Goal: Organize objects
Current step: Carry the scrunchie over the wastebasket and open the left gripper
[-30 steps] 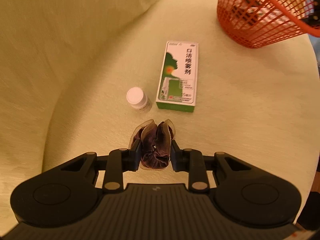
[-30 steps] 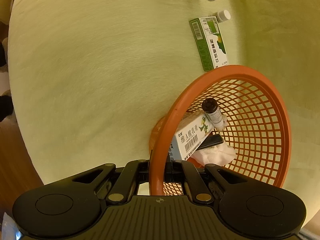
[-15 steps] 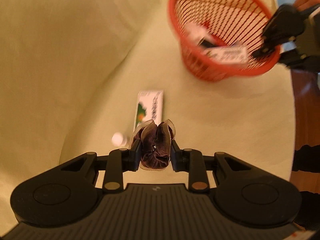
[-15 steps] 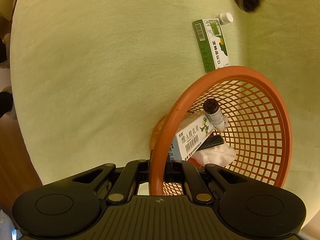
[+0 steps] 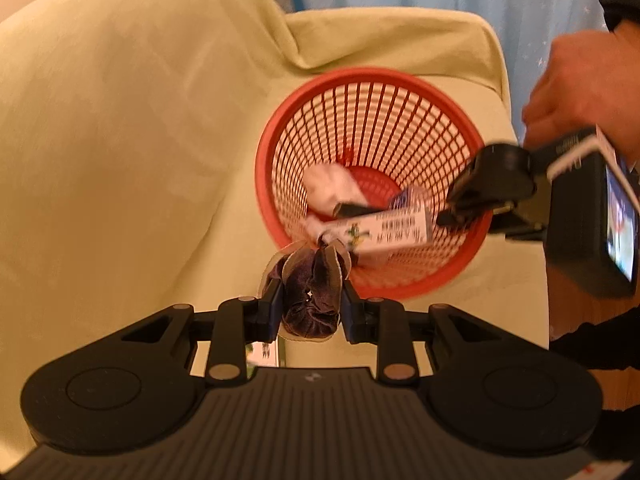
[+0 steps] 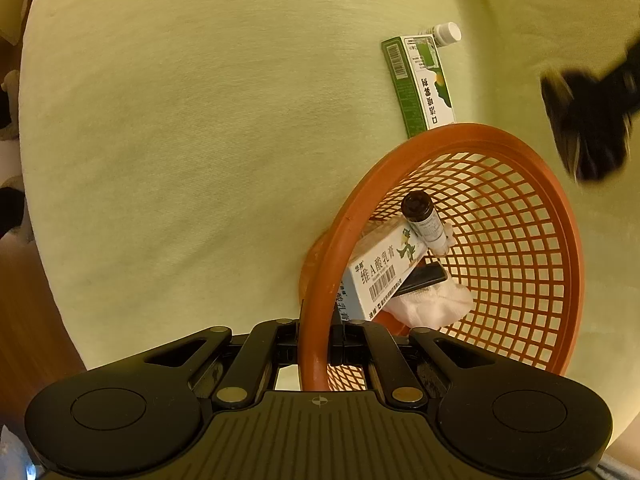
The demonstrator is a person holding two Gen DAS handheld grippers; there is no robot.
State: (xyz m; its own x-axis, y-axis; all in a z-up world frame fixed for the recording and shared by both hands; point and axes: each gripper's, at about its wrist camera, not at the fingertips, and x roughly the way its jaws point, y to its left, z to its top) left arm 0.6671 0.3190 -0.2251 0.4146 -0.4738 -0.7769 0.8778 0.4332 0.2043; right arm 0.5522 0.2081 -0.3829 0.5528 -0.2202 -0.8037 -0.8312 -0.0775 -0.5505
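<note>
Scrunchie (image 5: pixel 311 295): dark purple, pinched in the left gripper (image 5: pixel 310 308), held above the cushion just short of the basket.
Basket (image 6: pixel 524 184): orange mesh, rim clamped by the right gripper (image 6: pixel 316 344).
Inside: white box (image 6: pixel 384 268), brown vial (image 6: pixel 424 220), perhaps a tissue (image 6: pixel 432 304).
Cushion: green box (image 6: pixel 420 84), white-capped bottle (image 6: pixel 446 34).

The green box (image 6: pixel 420 84) is partly hidden by the basket (image 6: pixel 520 148) rim; the scrunchie (image 6: pixel 588 132) is blurred; the white bottle (image 6: pixel 444 34) label cannot be read.
</note>
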